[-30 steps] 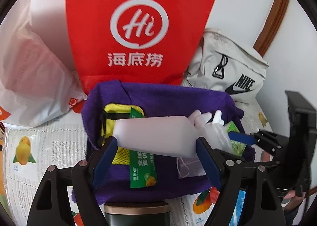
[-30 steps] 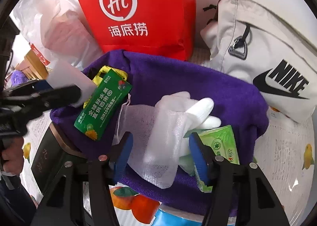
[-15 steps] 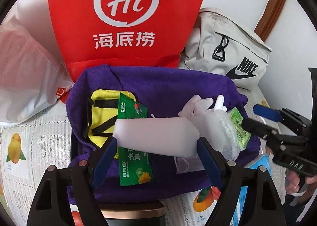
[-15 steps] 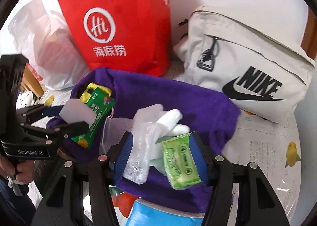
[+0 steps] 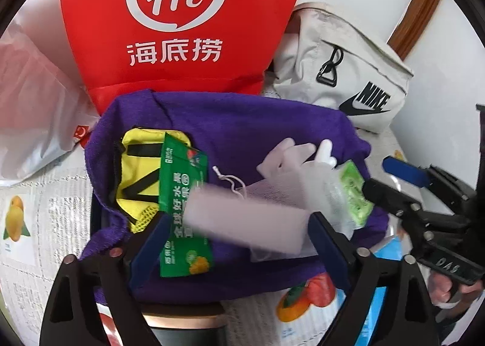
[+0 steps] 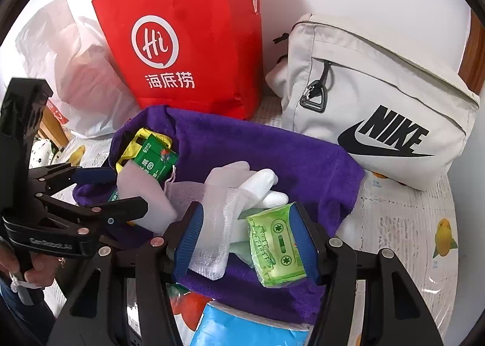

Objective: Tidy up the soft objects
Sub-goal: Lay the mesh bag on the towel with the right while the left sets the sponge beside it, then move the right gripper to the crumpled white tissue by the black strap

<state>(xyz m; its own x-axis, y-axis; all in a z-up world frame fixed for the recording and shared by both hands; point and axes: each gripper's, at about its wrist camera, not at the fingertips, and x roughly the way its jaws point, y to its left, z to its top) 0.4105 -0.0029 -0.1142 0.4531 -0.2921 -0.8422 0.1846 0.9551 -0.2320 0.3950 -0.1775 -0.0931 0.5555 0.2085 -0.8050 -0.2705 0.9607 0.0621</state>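
Note:
A purple towel (image 5: 248,131) lies spread on the table, also in the right wrist view (image 6: 242,146). On it lie a yellow pouch (image 5: 136,170), a green snack packet (image 5: 182,194), a white mesh bag (image 5: 266,191), a white glove (image 5: 291,155) and a green tissue pack (image 6: 275,243). My left gripper (image 5: 239,243) holds a blurred white sponge block (image 5: 245,218) between its blue pads, over the packet; it shows in the right wrist view (image 6: 145,194). My right gripper (image 6: 245,243) is closed on the glove (image 6: 242,191) and tissue pack together.
A red paper bag (image 5: 182,21) stands behind the towel, a white plastic bag (image 5: 33,97) to its left, a grey Nike bag (image 5: 345,73) to its right. A dark round lid (image 5: 185,318) and a blue pack (image 6: 251,327) sit at the near edge.
My left gripper moved closer over the towel and the sponge now tilts and blurs. My right gripper pulled back slightly, still holding the glove and tissue pack.

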